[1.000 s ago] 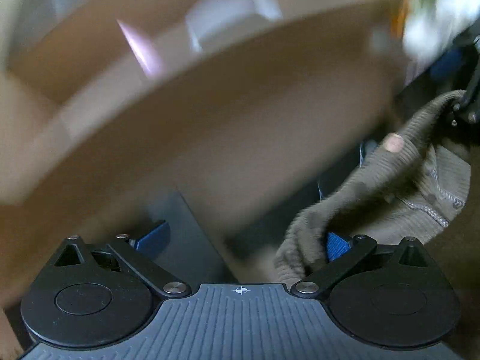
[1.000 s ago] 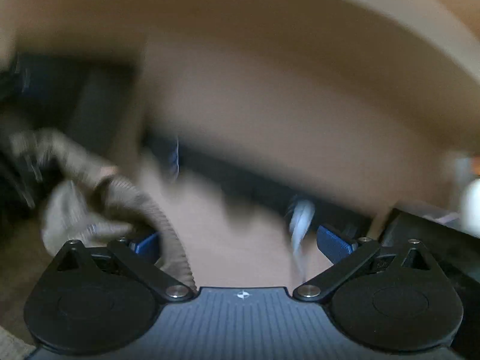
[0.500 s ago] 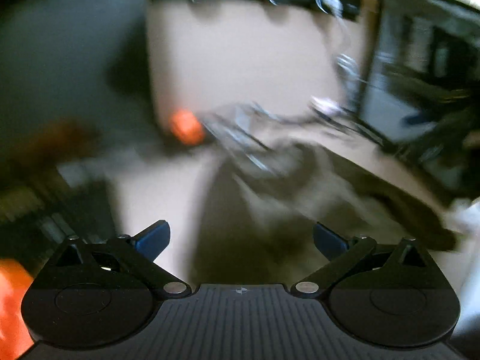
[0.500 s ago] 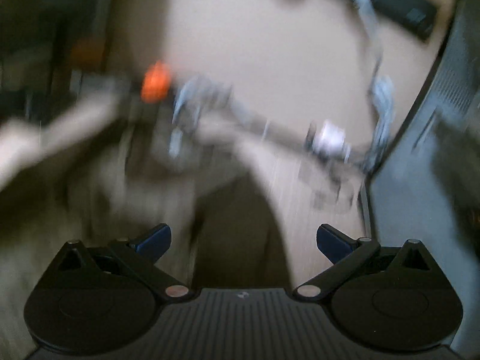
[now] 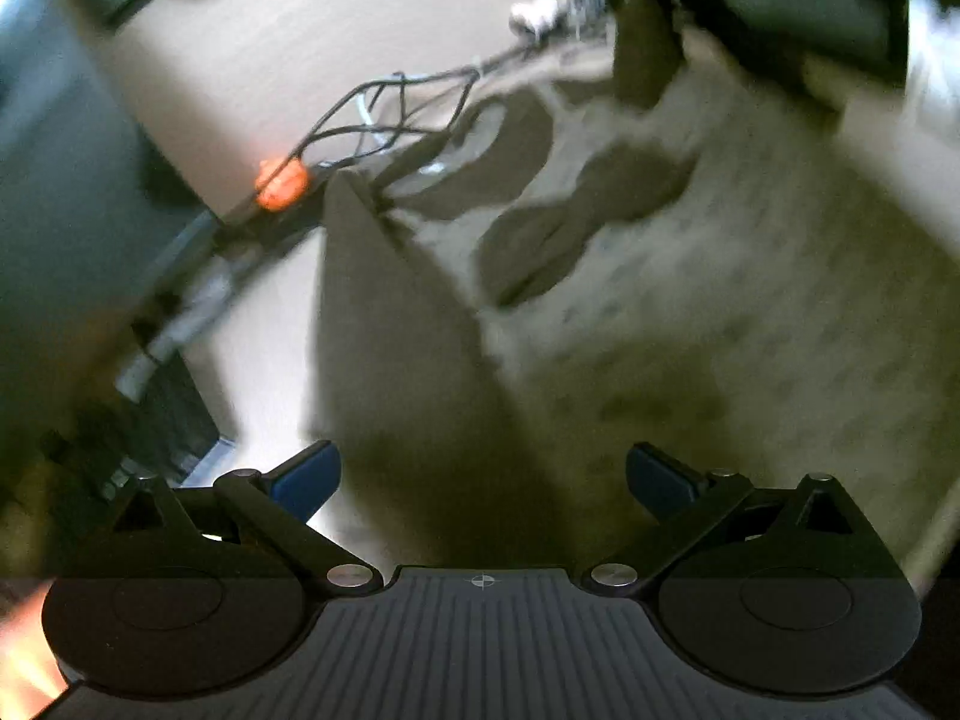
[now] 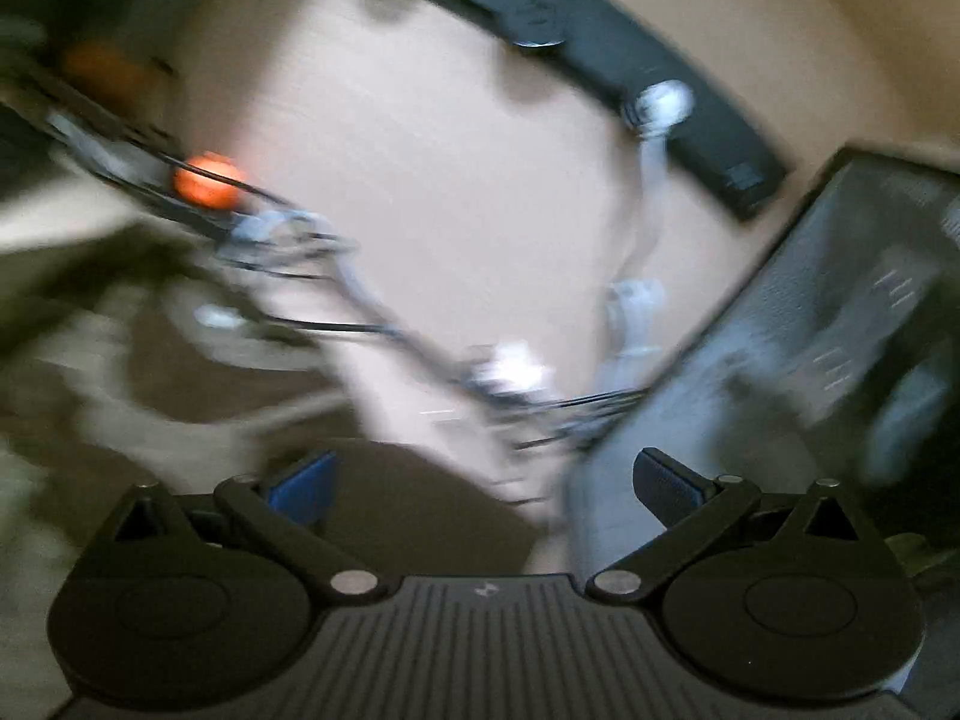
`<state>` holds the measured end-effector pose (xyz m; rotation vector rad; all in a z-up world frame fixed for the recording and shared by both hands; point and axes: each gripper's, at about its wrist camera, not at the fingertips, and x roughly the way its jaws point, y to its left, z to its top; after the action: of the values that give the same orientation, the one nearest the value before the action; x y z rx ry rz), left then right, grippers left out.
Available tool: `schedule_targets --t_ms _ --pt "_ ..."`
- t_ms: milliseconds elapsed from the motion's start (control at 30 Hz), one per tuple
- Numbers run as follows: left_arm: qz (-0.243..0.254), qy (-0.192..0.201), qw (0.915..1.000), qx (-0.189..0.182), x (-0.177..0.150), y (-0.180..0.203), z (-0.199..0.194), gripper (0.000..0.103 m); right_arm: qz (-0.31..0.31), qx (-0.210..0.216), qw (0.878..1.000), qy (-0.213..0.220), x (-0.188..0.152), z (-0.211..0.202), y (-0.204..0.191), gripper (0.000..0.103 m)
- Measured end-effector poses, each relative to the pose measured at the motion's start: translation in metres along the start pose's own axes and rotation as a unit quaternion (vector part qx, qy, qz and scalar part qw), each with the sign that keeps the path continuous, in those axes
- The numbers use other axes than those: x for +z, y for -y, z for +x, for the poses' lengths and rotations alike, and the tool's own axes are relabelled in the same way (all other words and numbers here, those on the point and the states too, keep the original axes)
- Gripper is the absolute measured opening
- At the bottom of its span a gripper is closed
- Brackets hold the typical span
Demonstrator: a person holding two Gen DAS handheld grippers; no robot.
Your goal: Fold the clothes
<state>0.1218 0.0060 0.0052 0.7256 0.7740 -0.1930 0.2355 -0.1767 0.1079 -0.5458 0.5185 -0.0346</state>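
Both grippers have let go since 1.0 s ago, when each pinched a fold of knit; now both point down at the pale wooden bench top [image 6: 456, 138] with nothing between their blue pads.

Left gripper [image 5: 483, 471]: jaws spread wide, empty. Olive-brown knitted sweater [image 5: 690, 312] lies spread on the bench ahead of it and to its right, filling the right half of the left wrist view; near hem seems to reach almost under the right-hand pad. Blur hides the long axis, cannot tell which way it runs.

Right gripper [image 6: 483, 477]: jaws spread wide, empty. Sweater [image 6: 90, 348] is off to its left, only a smeared edge in frame. Judgement: left gripper is nearer, so the next grab likely falls to it, right one has to swing left.

Only the right wrist view shows the grey boxy device [image 6: 828, 324] at the bench's right side, the black power strip [image 6: 600, 48] along the far edge and the white plug [image 6: 660, 102]. Both views show the tangle of dark cables [image 5: 390, 114] and the small orange round object [image 5: 279, 186] toward the far left.
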Motion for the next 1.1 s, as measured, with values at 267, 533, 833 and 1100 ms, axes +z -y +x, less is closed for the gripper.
schedule_targets --t_ms 267,533,833,1100 --pt "-0.035 -0.08 0.9205 0.381 -0.028 -0.158 0.039 0.103 0.016 0.104 0.994 -0.02 -0.04 -0.057 -0.03 0.103" --pt "-0.291 0.054 0.9509 0.091 -0.06 -0.193 -0.053 0.103 0.061 0.136 0.985 -0.091 -0.099 -0.106 -0.048 0.103" --pt "-0.133 0.091 0.9799 -0.117 -0.053 -0.067 -0.085 0.103 0.015 0.123 0.987 -0.103 -0.138 -0.155 -0.117 0.103" --pt "-0.134 0.072 0.9682 -0.199 -0.058 -0.036 -0.088 0.103 -0.004 0.107 0.989 -0.101 -0.14 -0.162 -0.106 0.103"
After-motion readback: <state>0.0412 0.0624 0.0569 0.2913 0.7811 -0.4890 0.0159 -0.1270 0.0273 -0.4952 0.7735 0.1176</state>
